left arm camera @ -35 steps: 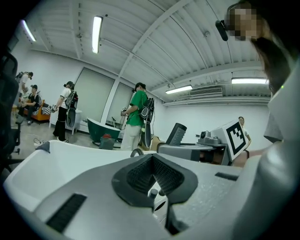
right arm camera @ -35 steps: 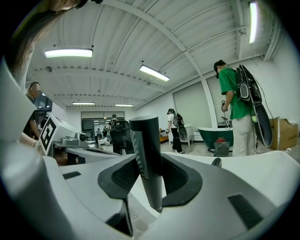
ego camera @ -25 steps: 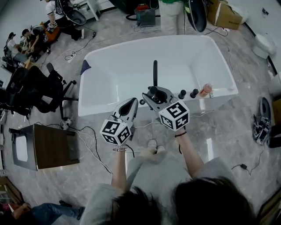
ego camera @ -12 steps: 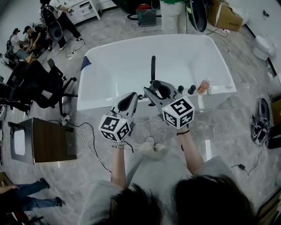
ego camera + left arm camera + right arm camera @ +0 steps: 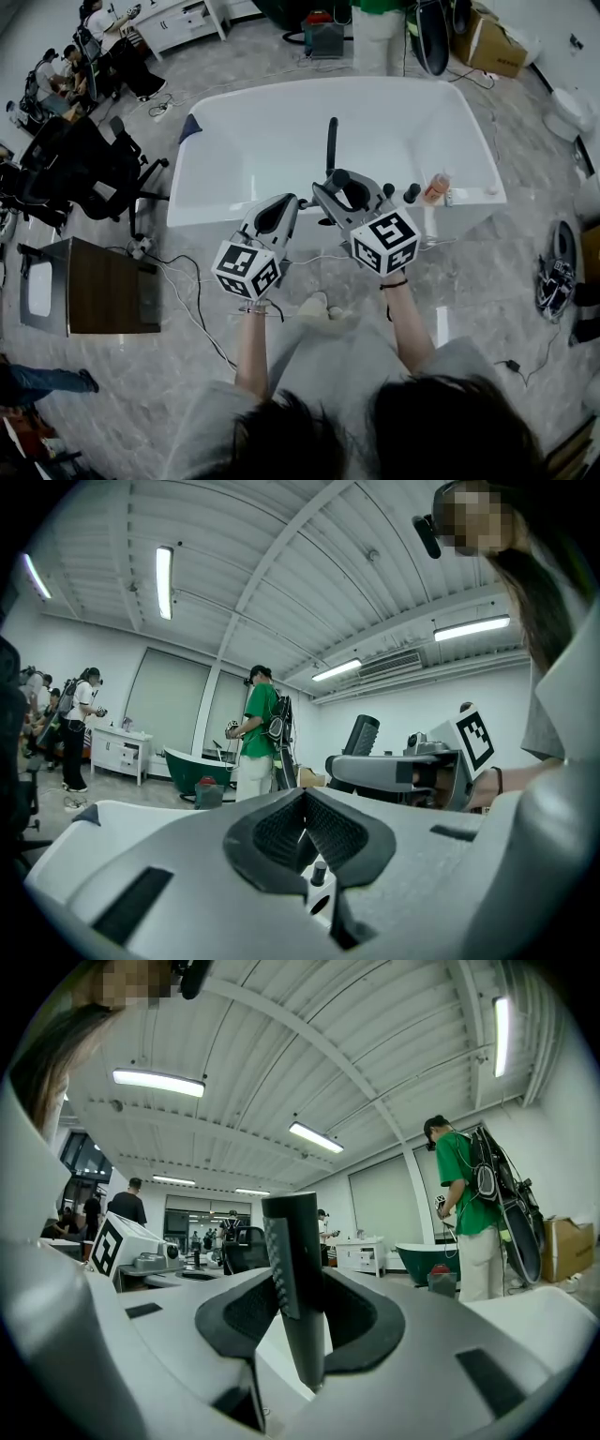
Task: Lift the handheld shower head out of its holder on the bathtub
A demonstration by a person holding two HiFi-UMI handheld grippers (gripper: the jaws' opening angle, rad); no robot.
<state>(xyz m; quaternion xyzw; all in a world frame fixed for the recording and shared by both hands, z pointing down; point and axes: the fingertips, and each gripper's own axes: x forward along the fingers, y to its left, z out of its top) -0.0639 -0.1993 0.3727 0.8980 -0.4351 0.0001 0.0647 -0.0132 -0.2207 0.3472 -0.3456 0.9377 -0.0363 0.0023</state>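
The black handheld shower head (image 5: 331,141) stands upright over the near rim of the white bathtub (image 5: 253,150). My right gripper (image 5: 343,193) is shut on its handle; in the right gripper view the dark stick (image 5: 295,1279) sits clamped between the padded jaws of that gripper (image 5: 300,1309). My left gripper (image 5: 280,206) hovers just left of it, shut with nothing in it, its pads meeting at the tips (image 5: 302,822). From the left gripper view the right gripper (image 5: 403,766) and the shower head (image 5: 362,734) show at the right. Black tap knobs (image 5: 411,193) sit on the rim beside them.
An orange bottle (image 5: 437,187) stands on the tub's near right corner. A black office chair (image 5: 84,173) and a dark desk (image 5: 98,286) are at the left, with cables (image 5: 192,300) on the floor. A person in green (image 5: 255,733) stands beyond the tub.
Both grippers have risen a little and drifted slightly right, the shower head still in the right one. People at the far left have walked about.
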